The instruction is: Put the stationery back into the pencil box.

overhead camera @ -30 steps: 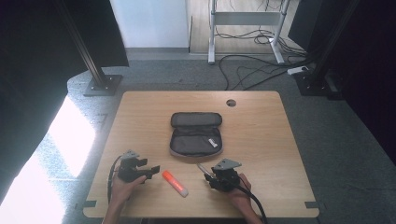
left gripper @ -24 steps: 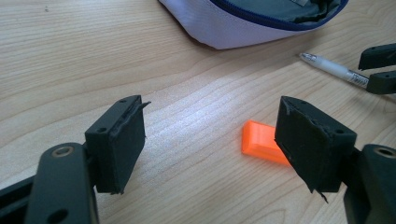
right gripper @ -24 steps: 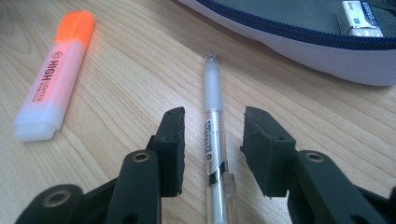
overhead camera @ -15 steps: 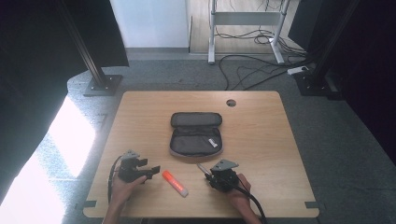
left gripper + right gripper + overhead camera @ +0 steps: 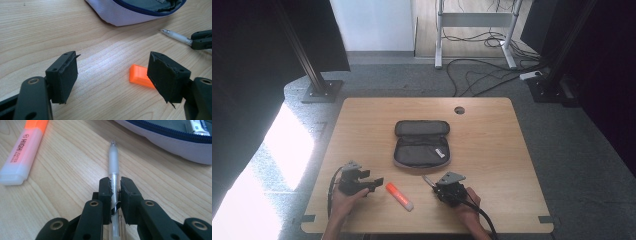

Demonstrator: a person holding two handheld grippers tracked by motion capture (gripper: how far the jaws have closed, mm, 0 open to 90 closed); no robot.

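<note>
Two tools seen low on worktop (image 5: 492,130). Right tool (image 5: 115,185) clamped on white pen (image 5: 113,157), tip aimed toward open pencil case (image 5: 421,144). Left tool (image 5: 112,72) held wide open, nothing gripped; orange highlighter (image 5: 140,75) lying flat between jaws.

highlighter (image 5: 399,196): orange, white cap | pen (image 5: 113,162): frosted white | case (image 5: 421,149): grey

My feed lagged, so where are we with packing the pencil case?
Done: the pencil case lies unzipped with one small white item already inside. In hand: the right hand-held gripper is shut on the pen. Left: the pen goes in, then the orange highlighter, which lies on the table in front of the open left hand-held gripper.
</note>
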